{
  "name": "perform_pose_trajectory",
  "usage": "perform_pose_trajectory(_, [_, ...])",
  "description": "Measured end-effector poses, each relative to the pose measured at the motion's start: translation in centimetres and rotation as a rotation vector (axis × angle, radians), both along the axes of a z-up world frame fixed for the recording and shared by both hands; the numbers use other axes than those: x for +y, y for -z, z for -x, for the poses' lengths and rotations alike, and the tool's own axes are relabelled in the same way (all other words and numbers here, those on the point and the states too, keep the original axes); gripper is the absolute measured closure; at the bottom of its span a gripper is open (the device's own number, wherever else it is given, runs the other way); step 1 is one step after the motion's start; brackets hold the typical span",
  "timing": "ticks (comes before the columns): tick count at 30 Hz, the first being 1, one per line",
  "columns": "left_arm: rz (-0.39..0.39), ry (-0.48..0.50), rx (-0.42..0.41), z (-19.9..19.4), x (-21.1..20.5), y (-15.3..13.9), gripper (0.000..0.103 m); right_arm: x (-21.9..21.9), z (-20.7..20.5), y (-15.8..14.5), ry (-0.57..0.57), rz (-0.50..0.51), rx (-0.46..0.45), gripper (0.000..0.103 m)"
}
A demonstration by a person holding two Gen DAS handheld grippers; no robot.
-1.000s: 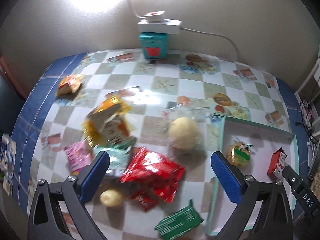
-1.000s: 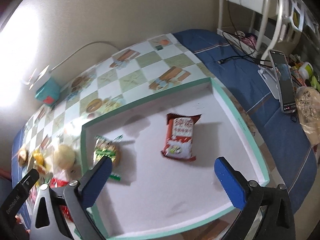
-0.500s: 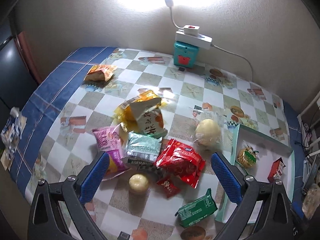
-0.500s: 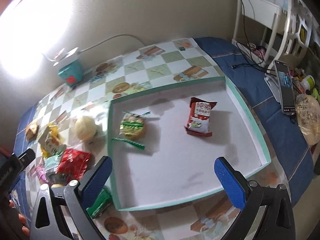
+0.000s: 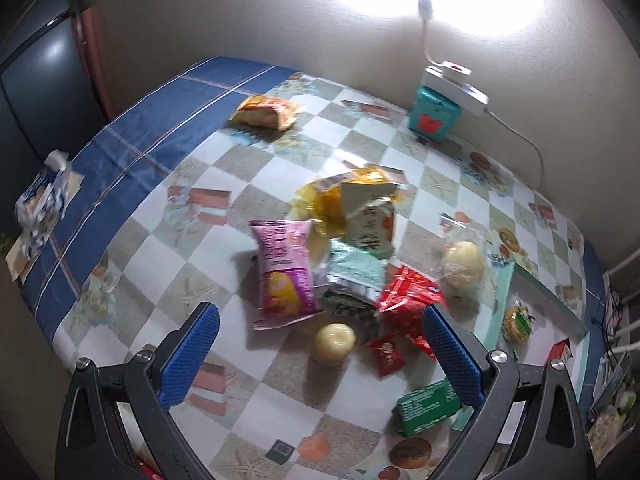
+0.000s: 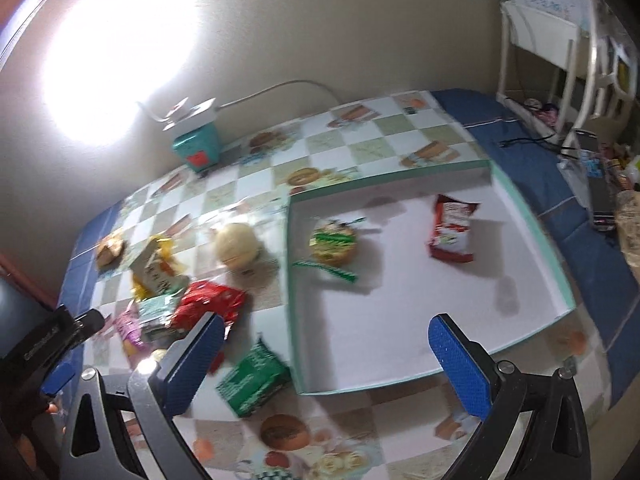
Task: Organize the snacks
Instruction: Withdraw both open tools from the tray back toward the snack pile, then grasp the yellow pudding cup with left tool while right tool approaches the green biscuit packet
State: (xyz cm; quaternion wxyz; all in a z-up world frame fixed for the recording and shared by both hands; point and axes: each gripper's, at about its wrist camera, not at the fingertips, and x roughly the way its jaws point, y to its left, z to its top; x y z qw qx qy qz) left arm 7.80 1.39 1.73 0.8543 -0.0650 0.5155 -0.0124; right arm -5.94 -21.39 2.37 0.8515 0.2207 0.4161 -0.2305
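Snacks heaped at counter [image 5: 224, 264] centre, at 12 o'clock from left gripper [image 5: 318, 356]; both grippers wide, holding nothing, right gripper [image 6: 326, 360] over tray [image 6: 532, 224]. Pink packet [image 5: 285, 270] probably light, soft, slippery: better pinched at crimped edge, gently.

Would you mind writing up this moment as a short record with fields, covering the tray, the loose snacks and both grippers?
tray: holds two snacks, a round green cookie pack and a red packet
loose snacks: pile on the table, including pink bag, green box, round bun
left gripper: open, empty
right gripper: open, empty
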Motion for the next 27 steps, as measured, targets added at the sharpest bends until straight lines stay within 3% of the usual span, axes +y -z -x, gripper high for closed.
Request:
perform_pose_trajectory(6, [-0.016,-0.058,0.020,-0.1,2.6,0.6,0.002,2.2,-1.2,0.7,-0.078,-0.010,0.007,0.000])
perform_pose_trajectory(11, [0.027,-0.081,0.041,-0.4,4.4,1.4,0.002,3.7,-2.3,1.3,-0.137,-0.042,0.013,0.000])
perform_pose_trajectory(14, [0.022,-0.071,0.057,-0.7,4.8,1.9,0.002,4.8,-3.2,1.9,-0.184,-0.050,0.034,0.000])
perform_pose_trajectory(18, [0.083,-0.033,0.093,-1.1,4.8,2.7,0.002,6.1,-4.2,3.4,-0.248,-0.070,0.096,0.000])
perform_pose_trajectory(27, [0.086,0.015,0.148,-1.7,3.9,4.9,0.002,6.3,-5.4,6.1,-0.323,-0.126,0.178,0.000])
